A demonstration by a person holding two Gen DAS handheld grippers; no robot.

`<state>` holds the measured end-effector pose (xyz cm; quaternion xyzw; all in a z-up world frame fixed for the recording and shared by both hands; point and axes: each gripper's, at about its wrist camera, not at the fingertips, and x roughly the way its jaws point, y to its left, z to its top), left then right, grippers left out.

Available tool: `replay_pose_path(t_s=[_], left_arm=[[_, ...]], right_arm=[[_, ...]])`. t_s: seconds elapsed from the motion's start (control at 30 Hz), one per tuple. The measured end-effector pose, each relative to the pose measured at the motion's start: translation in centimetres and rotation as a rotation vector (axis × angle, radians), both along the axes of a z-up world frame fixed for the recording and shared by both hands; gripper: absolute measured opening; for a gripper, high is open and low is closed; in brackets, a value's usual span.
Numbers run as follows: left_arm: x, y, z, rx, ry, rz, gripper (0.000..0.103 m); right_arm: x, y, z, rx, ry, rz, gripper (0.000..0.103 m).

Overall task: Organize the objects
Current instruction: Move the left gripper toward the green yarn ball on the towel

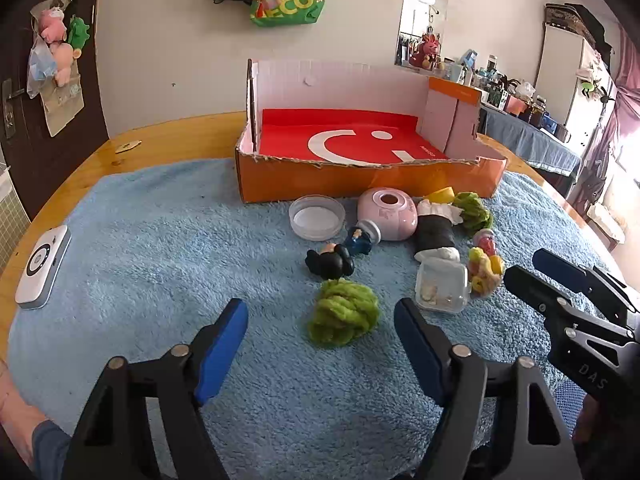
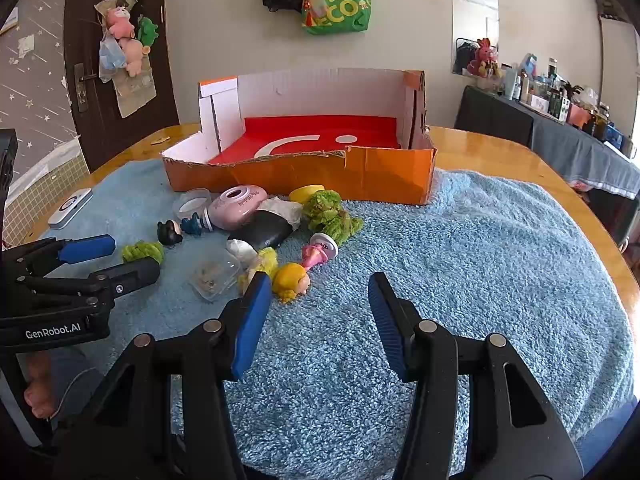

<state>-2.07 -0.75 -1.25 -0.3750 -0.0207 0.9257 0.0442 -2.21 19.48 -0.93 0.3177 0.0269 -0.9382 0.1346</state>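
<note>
Orange box (image 1: 360, 184) sits empty (nothing sorted yet); toys lie clustered before it. Left gripper (image 1: 320, 344) and right gripper (image 2: 316, 316) both apart, empty. Next, probably: close on green yarn (image 1: 343, 317).

orange box (image 1: 320, 182), blue towel (image 1: 160, 240), green yarn (image 1: 343, 312)

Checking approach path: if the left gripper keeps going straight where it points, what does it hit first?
Most likely the green yarn ball: it lies on the blue towel just ahead of the open left gripper, roughly centred between the fingers. Beyond it lies the dark-haired figurine. Depth is uncertain.
</note>
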Motion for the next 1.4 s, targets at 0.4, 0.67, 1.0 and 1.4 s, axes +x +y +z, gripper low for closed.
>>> replay_pose_path(t_s=[0.4,0.67,1.0,1.4], left_arm=[[-0.8,-0.3,-0.8,0.005,-0.022,-0.004,0.071],[-1.1,-0.3,-0.8,0.004,-0.023,-0.004,0.071],[-1.5,-0.2,-0.9,0.007,-0.021,-0.007,0.062],[-1.5,0.1,-0.7,0.028,-0.016,-0.025,0.04]], right_arm=[[-1.1,-0.3,-1.0,0.018,-0.042,-0.008,0.049],[-1.8,-0.9,-1.2,0.013,-0.056,0.006,0.049],[-3.4,-1.6,-1.3,-0.013,-0.075,0.022,0.049],[-3.2,-1.4,-1.0,-0.041,-0.071,0.047,0.047]])
